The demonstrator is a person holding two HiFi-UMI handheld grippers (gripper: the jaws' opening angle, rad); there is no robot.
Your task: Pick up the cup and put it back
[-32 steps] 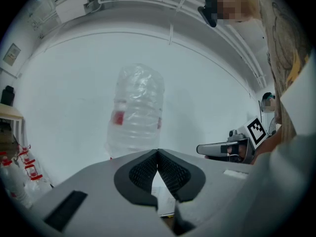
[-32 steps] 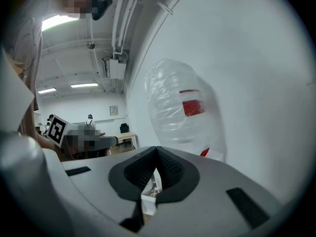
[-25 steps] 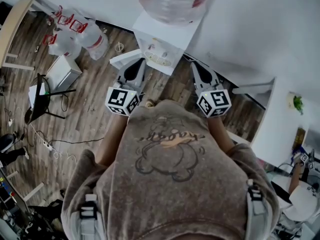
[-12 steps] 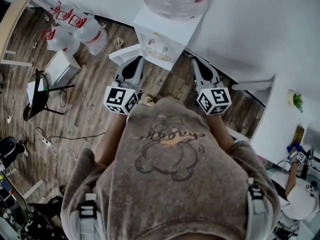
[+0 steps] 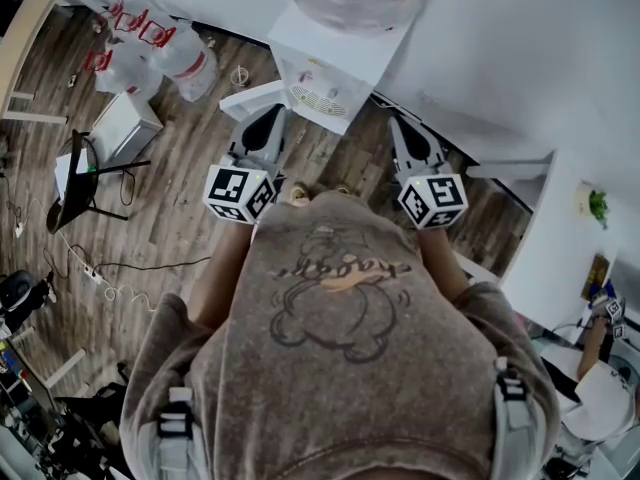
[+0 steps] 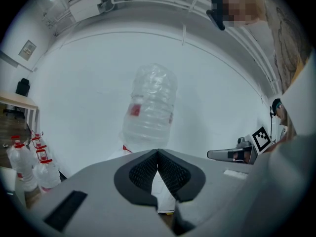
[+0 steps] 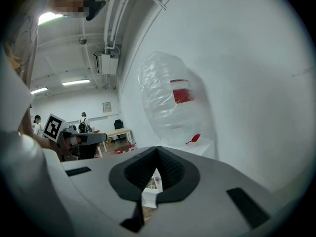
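Both tongs are pressed fully together on nothing, the left tongs (image 6: 158,152) and the right tongs (image 7: 157,148) pointing side by side at the water dispenser (image 5: 330,53). No cup shows for certain in any view; a small pale shape at the dispenser's front, behind the right tongs, is too small to tell. By my reading nothing is done yet: lifting and putting back both remain.

A white wall (image 5: 520,48) stands ahead of the left gripper (image 5: 268,120); dark wood-plank floor (image 5: 180,218) lies beneath it, a pale desk (image 5: 25,43) far leftward.
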